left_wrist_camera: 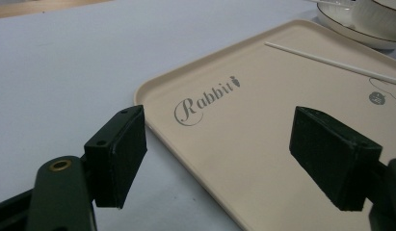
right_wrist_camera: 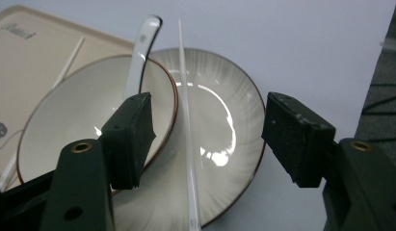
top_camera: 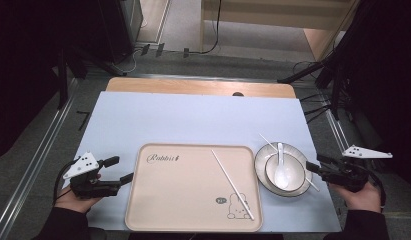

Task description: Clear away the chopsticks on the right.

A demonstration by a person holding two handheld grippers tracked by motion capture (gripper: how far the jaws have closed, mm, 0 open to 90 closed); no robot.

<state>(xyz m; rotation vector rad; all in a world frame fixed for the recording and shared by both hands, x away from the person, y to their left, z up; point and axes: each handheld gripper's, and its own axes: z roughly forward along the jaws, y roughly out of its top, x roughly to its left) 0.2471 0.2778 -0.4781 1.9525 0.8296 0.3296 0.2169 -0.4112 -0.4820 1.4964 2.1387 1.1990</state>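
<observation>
A beige tray (top_camera: 183,200) printed "Rabbit" lies at the front middle of the pale blue mat, with one white chopstick (top_camera: 232,184) lying diagonally on it. Right of it a white plate (top_camera: 262,152) carries a bowl (top_camera: 293,181) with a white spoon (top_camera: 281,172) in it. A second chopstick (right_wrist_camera: 186,96) rests across the plate (right_wrist_camera: 229,106) beside the bowl (right_wrist_camera: 85,106). My right gripper (right_wrist_camera: 210,137) is open at the plate's right rim; that chopstick runs between its jaws, untouched. My left gripper (left_wrist_camera: 217,154) is open over the tray's (left_wrist_camera: 263,134) left edge, holding nothing.
The mat (top_camera: 193,117) covers a wooden table whose far edge (top_camera: 200,87) shows beyond it. Grey floor with rails and cables surrounds the table, and dark stands rise at both sides. The mat's far half has open room.
</observation>
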